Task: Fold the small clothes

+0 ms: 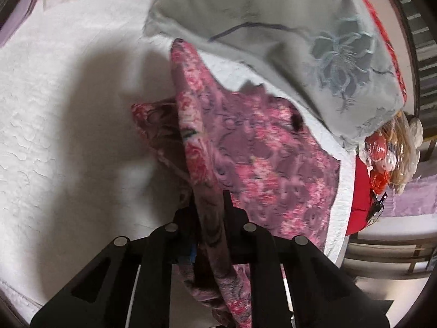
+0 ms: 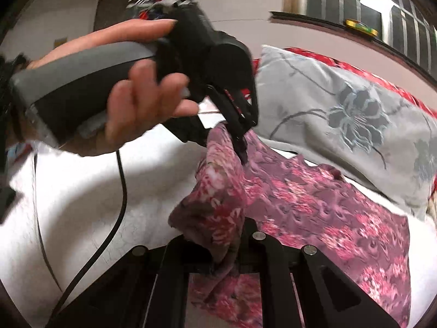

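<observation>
A pink and purple floral garment (image 1: 267, 158) lies partly lifted over a white bedspread (image 1: 68, 109). My left gripper (image 1: 210, 205) is shut on a bunched fold of it that runs down between the fingers. The right wrist view shows the same left gripper (image 2: 241, 147), held by a person's hand (image 2: 142, 104), pinching the garment's raised upper edge. My right gripper (image 2: 226, 243) is shut on a nearer gathered corner of the garment (image 2: 314, 205), which hangs down between its fingers. The rest of the cloth spreads to the right on the bedspread (image 2: 82, 205).
A grey-blue pillow with an embroidered flower (image 1: 273, 41) (image 2: 341, 109) rests against the garment's far edge. Red bedding (image 2: 382, 79) lies behind it. A plastic bag with red items (image 1: 390, 147) sits at the bed's right end. A black cable (image 2: 120, 191) trails from the left gripper.
</observation>
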A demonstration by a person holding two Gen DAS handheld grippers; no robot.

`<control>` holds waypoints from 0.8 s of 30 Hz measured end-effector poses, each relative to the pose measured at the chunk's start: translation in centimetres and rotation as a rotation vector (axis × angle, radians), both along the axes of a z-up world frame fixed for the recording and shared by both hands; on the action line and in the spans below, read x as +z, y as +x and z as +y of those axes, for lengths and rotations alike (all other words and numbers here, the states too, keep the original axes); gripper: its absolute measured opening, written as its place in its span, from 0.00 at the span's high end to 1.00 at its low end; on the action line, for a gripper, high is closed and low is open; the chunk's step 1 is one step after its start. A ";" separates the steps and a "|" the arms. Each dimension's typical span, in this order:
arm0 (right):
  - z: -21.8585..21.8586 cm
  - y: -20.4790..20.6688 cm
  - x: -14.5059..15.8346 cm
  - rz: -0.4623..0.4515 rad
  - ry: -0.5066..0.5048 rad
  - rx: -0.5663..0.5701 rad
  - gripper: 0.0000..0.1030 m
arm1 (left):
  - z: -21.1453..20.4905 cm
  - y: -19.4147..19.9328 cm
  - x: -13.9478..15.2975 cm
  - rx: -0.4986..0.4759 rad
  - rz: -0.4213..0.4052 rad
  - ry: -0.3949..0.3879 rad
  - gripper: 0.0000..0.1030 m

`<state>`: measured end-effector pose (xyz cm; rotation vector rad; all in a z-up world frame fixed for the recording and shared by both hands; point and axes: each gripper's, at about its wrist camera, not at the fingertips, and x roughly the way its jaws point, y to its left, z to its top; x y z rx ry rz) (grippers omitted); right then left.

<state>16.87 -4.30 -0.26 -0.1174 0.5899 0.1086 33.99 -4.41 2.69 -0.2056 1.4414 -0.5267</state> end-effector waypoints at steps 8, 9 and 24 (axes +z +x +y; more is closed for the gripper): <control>-6.3 -2.8 2.2 -0.031 0.157 -0.119 0.92 | -5.6 -3.4 3.8 -0.050 -0.088 0.020 0.89; -7.2 -3.2 2.3 -0.031 0.180 -0.137 0.92 | -6.5 -3.9 4.1 -0.058 -0.095 0.023 0.89; -22.2 -9.5 0.6 -0.037 0.555 -0.402 0.92 | -22.6 -9.9 4.3 -0.222 -0.116 0.061 0.91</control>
